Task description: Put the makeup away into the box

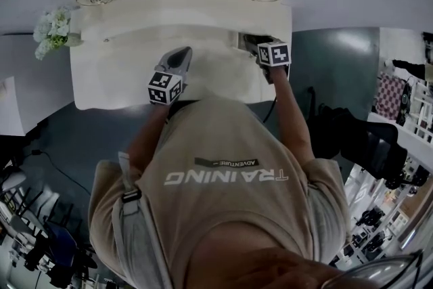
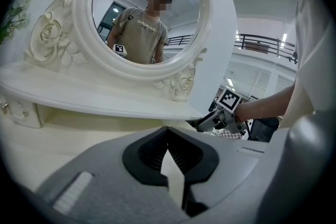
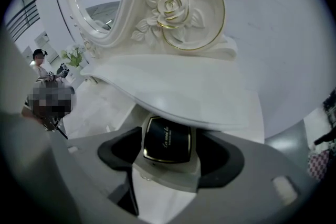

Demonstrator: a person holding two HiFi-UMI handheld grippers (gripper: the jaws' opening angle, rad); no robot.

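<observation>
Two hand-held tools are over a white dressing surface (image 1: 115,81) with an ornate mirror (image 2: 152,13). At the surface's back right corner, under a shelf (image 3: 173,89), the right tool (image 3: 171,136) points steeply down, its jaws wide apart and gripping nothing. Between them a black compact (image 3: 167,147) with gold trim lies on a small white box (image 3: 168,178); whether it sits inside or only on top is unclear. The left tool (image 2: 169,131) hovers near the surface's front middle, jaws closed and empty. No other makeup shows on the surface, so the task looks close to finished. Settling the compact and perhaps closing the box seem to remain.
</observation>
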